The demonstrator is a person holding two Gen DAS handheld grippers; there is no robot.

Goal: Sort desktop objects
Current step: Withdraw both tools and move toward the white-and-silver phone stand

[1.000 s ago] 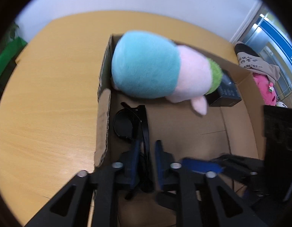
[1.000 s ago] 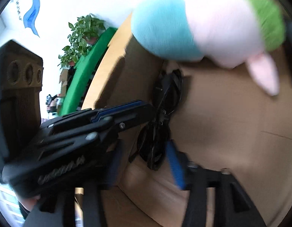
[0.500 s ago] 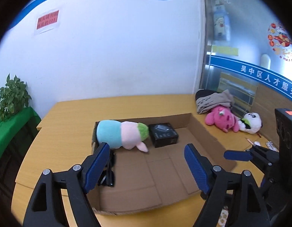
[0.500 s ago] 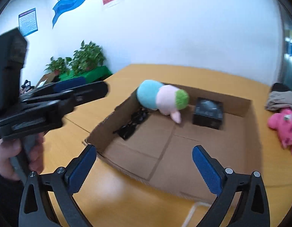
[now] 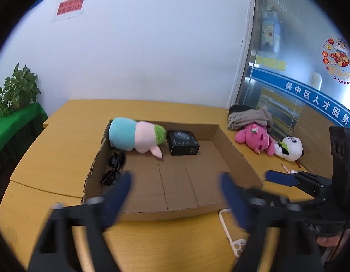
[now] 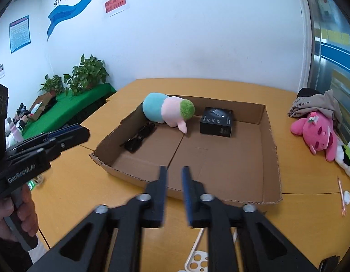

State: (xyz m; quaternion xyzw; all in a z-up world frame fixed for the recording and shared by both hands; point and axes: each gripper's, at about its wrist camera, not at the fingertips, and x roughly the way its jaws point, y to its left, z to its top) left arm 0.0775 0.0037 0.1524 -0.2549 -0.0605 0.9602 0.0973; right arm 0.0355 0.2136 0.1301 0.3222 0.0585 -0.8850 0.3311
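Wooden table [image 6: 220, 86] carries everything. A shallow cardboard box [image 6: 269, 140], top open, sits near the middle of it.

Inside the box, at its far left corner: a plush toy [image 5: 135, 137] in blue, pink and green, lying on its side against the far wall. Just right of it along the far wall, a small black box [image 5: 183, 145]. Along the left wall, nearer than the plush, black sunglasses [image 5: 113, 168], folded.

Outside the box, at the table's far right edge: a pink plush [image 6: 317, 134] under a heap of grey cloth [image 6: 315, 103], a white panda plush [image 5: 289, 148] touching it. A pencil [image 6: 341, 196] lies near the right edge. A white phone case [image 5: 231, 233] lies at the near edge, just in front of the box.

Left gripper [image 5: 175, 195]: held above the near edge of the box, pointing down at a slant into it. Jaws wide and opening, blurred, nothing between them. From the right wrist view a hand [image 6: 14, 213] grips its handle at the left.

Right gripper [image 6: 174, 192]: same pose, over the box's near wall. Jaws closing, a narrow gap left, nothing between them.
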